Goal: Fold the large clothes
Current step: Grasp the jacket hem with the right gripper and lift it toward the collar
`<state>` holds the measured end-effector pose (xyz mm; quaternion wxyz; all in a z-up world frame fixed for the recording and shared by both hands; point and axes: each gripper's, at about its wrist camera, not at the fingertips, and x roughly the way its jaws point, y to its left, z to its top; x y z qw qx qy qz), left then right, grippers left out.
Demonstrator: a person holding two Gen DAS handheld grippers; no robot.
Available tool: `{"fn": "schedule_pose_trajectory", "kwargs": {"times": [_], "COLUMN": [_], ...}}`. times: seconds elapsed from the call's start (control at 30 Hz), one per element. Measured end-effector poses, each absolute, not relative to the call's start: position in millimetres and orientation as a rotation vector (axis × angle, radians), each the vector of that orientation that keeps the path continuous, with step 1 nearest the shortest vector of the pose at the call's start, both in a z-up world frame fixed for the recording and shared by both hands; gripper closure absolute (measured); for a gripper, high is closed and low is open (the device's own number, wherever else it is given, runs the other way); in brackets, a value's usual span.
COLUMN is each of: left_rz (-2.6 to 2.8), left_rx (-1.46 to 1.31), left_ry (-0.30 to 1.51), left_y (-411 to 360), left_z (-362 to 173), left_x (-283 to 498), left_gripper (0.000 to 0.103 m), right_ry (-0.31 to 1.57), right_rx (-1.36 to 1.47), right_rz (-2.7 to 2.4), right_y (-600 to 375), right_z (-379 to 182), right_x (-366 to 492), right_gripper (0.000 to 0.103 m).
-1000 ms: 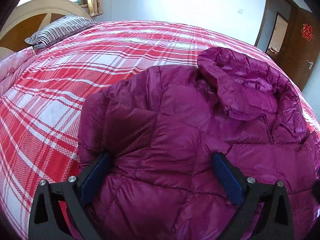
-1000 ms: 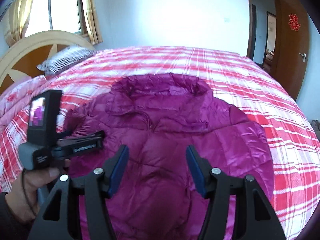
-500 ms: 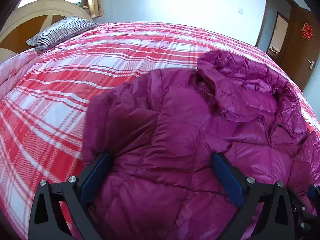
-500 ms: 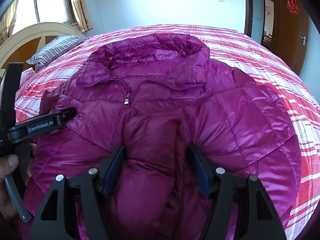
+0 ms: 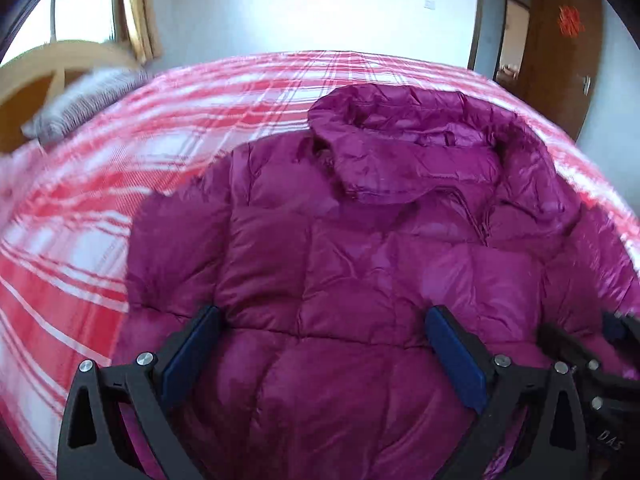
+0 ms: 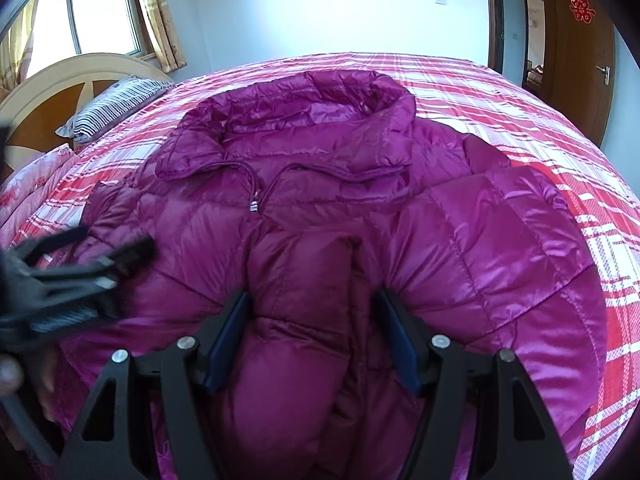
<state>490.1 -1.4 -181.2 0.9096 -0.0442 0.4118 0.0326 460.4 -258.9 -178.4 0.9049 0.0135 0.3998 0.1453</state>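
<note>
Lying front-up on the bed is the task garment, a magenta quilted down jacket [image 6: 320, 208], collar [image 6: 304, 120] toward the far end of the bed, zip partly drawn up with its pull [image 6: 253, 205] visible below the collar. The jacket's lower body fills the near foreground of both wrist views.

Right gripper [image 6: 314, 330]: both blue-padded fingers [image 6: 226, 344] are sunk into the jacket front, with a raised ridge of padded fabric standing between them. Jaws part-way apart; the pads look pressed against the sides of that ridge, so it reads as grasping a pinch of the jacket.

Left gripper [image 5: 320, 354]: jaws spread wide, released, resting low over the jacket's lower panel. Fabric lies between the fingers [image 5: 188, 356] but the pads do not squeeze it. In the right wrist view this gripper shows blurred at the left edge, over the jacket's sleeve, with part of the person's hand [image 6: 16, 372] behind it.

Surroundings: red-and-white plaid bedspread [image 6: 520, 100] under the jacket; striped pillow [image 6: 112, 106] against a curved wooden headboard [image 6: 44, 92]; window with yellow curtains [image 6: 160, 20]; brown door [image 6: 580, 52] with a red paper decoration [image 6: 582, 4].
</note>
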Motion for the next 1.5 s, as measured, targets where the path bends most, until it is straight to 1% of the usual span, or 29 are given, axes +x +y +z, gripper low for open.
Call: {"fn": "schedule_pose_trajectory", "kwargs": {"times": [0.23,0.4,0.5,0.6,0.77,0.97,1.17,1.3,1.37,1.4,1.43,1.5], "left_rz": [0.083,0.084,0.082,0.078,0.077,0.078,0.077,0.076,0.075,0.075,0.074,0.076], "left_rx": [-0.065,-0.066,-0.072,-0.081,-0.087,-0.086,-0.089,-0.093,-0.096,-0.098,-0.1,-0.1], "left_ry": [0.851,0.845,0.84,0.835,0.829,0.824,0.824,0.821,0.821,0.821,0.821,0.82], "left_y": [-7,-7,-8,-7,-6,-5,-5,-5,-4,-4,-4,-3], "left_z": [-187,-189,-189,-189,-189,-189,-189,-189,-189,-189,-190,-190], "left_x": [490,490,489,488,486,485,485,485,485,485,485,485], "left_gripper": [0.001,0.001,0.001,0.001,0.001,0.001,0.001,0.001,0.001,0.001,0.001,0.001], "right_ry": [0.829,0.864,0.868,0.825,0.776,0.762,0.811,0.853,0.882,0.9,0.906,0.883], "right_rx": [0.019,-0.013,-0.046,-0.086,-0.191,-0.347,-0.528,-0.603,-0.637,-0.652,-0.677,-0.725], "right_rz": [0.299,0.341,0.4,0.416,0.394,0.434,0.52,0.55,0.564,0.573,0.577,0.572], "right_y": [-258,-257,-262,-269,-265,-226,-179,-173,-172,-173,-173,-174], "right_z": [-178,-174,-162,-142,-112,-91,-103,-113,-118,-121,-123,-125], "right_x": [460,464,468,474,519,584,629,648,655,657,657,650], "right_gripper": [0.034,0.034,0.033,0.032,0.032,0.03,0.03,0.032,0.035,0.047,0.064,0.084]}}
